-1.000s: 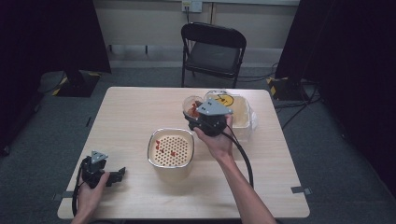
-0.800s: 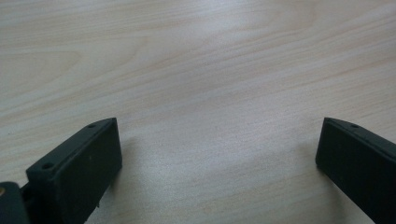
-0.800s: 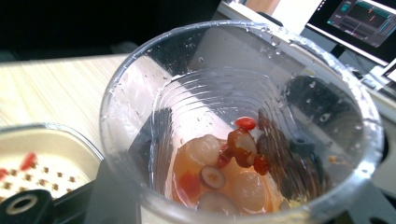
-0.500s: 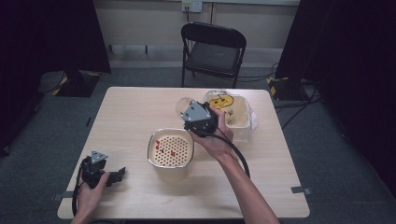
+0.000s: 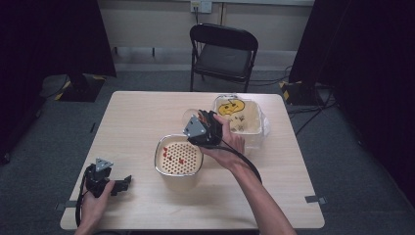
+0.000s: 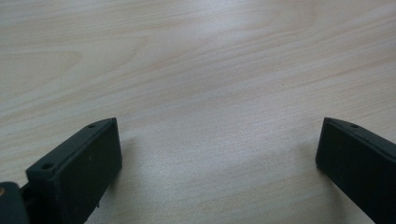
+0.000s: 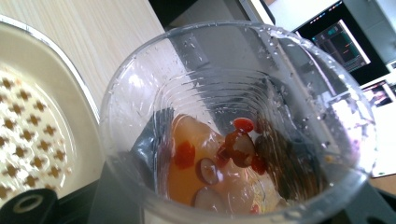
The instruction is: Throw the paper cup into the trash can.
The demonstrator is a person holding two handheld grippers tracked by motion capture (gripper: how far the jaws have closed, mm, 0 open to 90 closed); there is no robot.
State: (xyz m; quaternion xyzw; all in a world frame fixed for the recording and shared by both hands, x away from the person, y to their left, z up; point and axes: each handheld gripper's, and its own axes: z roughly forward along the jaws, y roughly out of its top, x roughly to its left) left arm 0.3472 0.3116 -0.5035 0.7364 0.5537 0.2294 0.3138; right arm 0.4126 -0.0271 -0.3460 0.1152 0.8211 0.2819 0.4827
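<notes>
Clear plastic cup (image 7: 238, 126) sits clamped in the right gripper (image 5: 201, 128), its mouth turned toward that gripper's own camera; inside lie pale, soft lumps in orange liquid with red berries and a few sliced pieces, and droplets cling to the wall. From the high view the cup (image 5: 190, 116) is raised off the counter (image 5: 137, 117) and tilted, just beyond the far rim of a cream strainer bowl (image 5: 179, 157) and near the left edge of a clear tub (image 5: 250, 128). The right gripper's fingers have just been closing and now press on the cup's sides, with the cup between them. The strainer bowl stands near the middle of the counter; its perforated insert carries a few red bits, and its rim (image 7: 56, 60) shows at the left of the right gripper view, close beside the cup. The clear tub stands at the far right part of the counter, with a yellow piece and small dark bits inside. The left gripper (image 5: 100, 180) rests low at the near left corner of the counter, well apart from the bowl, and its fingers (image 6: 79, 168) stand wide over bare wood with nothing between them. A black folding chair (image 5: 222, 54) stands beyond the far edge of the counter.
</notes>
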